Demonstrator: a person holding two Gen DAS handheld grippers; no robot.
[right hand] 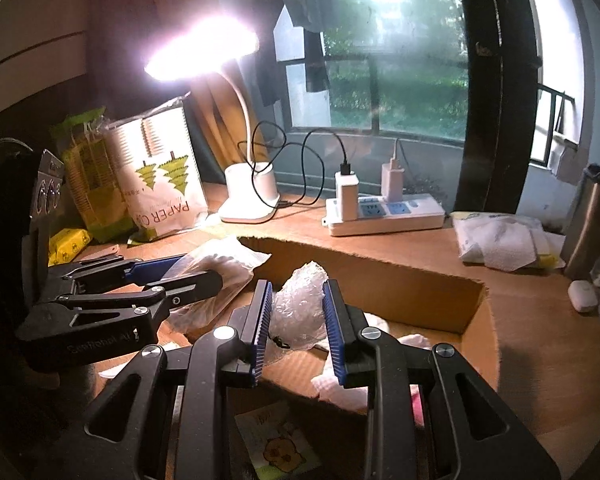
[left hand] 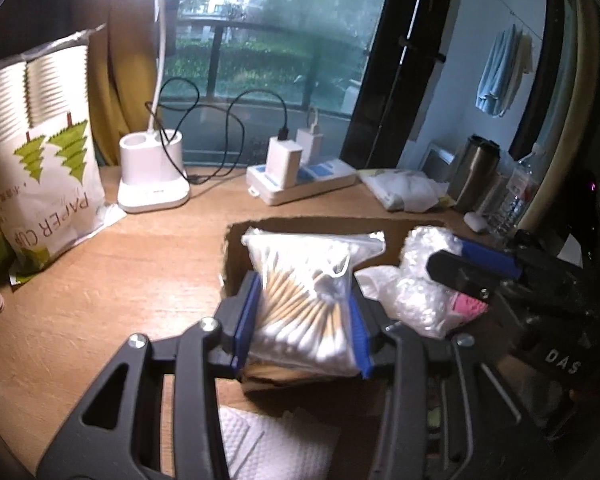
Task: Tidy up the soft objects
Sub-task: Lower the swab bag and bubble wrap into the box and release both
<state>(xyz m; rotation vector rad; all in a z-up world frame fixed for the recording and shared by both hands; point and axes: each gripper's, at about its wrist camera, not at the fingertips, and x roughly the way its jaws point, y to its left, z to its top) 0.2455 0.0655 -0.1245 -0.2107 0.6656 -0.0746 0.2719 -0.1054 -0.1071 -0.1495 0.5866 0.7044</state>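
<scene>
1. Two grippers are working over the open brown cardboard box (right hand: 440, 292), both loaded.
2. We are pinching the clear zip bag of wooden-stick cotton swabs (left hand: 304, 300) with the left gripper (left hand: 300, 320); jaws are pressed into the bag's sides, squeezing it at mid-body so the loose swabs are not shifting.
3. We are holding the crumpled wad of clear bubble wrap (right hand: 300, 308) in the right gripper (right hand: 298, 332); jaws are closed lightly against it, and it looks to be hanging just above the box floor.
4. Both items are sitting over the box interior, side by side, likely for dropping in without collision.
5. White soft pieces (right hand: 340, 388) are already lying in the box.
</scene>
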